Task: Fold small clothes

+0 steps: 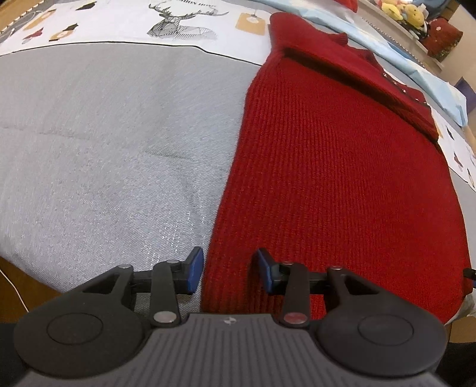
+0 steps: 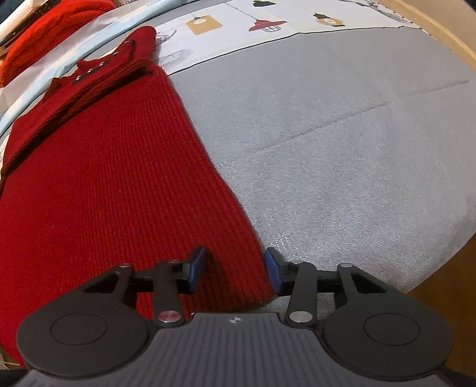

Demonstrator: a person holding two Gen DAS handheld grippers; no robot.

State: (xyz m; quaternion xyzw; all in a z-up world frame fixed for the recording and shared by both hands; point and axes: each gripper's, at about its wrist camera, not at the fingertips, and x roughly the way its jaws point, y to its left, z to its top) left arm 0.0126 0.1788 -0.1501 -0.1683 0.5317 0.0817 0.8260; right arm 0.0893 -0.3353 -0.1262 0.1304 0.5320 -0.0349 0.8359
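Note:
A dark red knitted garment (image 1: pixel 342 166) lies flat on the grey cloth surface (image 1: pixel 104 148), with a sleeve folded across its far part. My left gripper (image 1: pixel 227 272) is open, its blue pads astride the garment's near left edge. In the right wrist view the same garment (image 2: pixel 104 178) fills the left side, with small studs near its collar (image 2: pixel 98 67). My right gripper (image 2: pixel 236 272) is open, its pads astride the garment's near right edge. Whether the pads touch the cloth I cannot tell.
A patterned white sheet with a deer print (image 1: pixel 178 20) and lamp prints (image 2: pixel 264 23) lies at the back. A light blue cloth (image 1: pixel 416 68) and another red item (image 2: pixel 44 32) lie beyond the garment. Wooden edge (image 2: pixel 446 38) at the right. Toys on a shelf (image 1: pixel 407 15).

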